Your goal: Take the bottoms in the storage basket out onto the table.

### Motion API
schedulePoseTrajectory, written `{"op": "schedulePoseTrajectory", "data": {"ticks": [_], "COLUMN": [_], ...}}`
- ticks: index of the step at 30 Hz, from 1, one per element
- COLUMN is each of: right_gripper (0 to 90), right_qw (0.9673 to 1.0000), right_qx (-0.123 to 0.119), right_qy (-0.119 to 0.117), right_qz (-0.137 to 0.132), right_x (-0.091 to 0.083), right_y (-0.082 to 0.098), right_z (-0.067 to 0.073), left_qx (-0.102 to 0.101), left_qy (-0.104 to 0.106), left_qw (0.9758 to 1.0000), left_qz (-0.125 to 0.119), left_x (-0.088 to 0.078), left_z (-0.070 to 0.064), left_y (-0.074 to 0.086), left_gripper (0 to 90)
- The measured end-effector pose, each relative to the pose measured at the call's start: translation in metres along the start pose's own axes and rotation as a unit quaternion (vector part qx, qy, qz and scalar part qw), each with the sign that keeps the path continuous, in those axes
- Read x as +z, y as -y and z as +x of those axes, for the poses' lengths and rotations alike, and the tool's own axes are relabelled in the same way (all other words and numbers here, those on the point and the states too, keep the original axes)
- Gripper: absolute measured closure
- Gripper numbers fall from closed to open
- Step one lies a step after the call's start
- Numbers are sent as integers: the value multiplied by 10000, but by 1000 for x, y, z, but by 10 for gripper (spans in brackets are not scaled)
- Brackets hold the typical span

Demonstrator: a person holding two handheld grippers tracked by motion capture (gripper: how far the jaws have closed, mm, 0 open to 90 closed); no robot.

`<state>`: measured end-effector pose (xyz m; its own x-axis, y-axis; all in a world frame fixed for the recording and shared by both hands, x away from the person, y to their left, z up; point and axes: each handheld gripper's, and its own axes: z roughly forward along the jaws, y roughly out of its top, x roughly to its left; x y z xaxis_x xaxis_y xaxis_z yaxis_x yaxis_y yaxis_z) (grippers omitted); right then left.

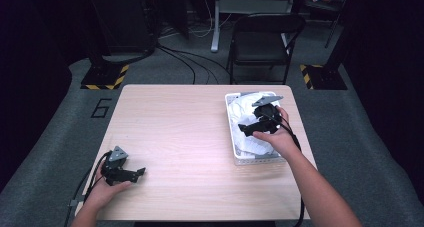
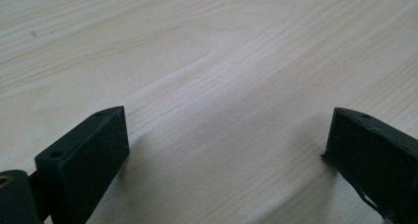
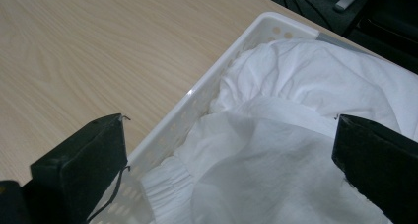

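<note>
My right claw (image 1: 247, 129) hangs with its jaws spread wide above the white basket (image 3: 197, 98) at the counter's (image 1: 190, 137) right side, where a crumpled white cloth (image 3: 300, 145) lies heaped. My left claw (image 1: 140, 172), jaws equally wide, rests low over bare wood near my edge, holding nothing. If I go down for the cloth, one jaw could catch the basket's near wall, dragging it; the folds look loose, so I might pinch only a thin layer.
</note>
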<state>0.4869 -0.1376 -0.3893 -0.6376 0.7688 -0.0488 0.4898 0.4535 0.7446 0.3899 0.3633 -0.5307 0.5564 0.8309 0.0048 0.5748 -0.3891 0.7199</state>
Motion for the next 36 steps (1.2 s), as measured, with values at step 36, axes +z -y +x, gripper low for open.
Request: {"op": "schedulePoseTrajectory", "data": {"ticks": [36], "right_gripper": [0], "right_qw": [9987], "right_qx": [301], "right_qy": [383], "right_qz": [147], "right_x": [22], "right_y": [17], "right_z": [-30], "left_qx": [-4], "left_qy": [4], "left_qw": [10000], "left_qz": [-1], "left_x": [0], "left_z": [0], "left_y": [0], "left_gripper": [26]}}
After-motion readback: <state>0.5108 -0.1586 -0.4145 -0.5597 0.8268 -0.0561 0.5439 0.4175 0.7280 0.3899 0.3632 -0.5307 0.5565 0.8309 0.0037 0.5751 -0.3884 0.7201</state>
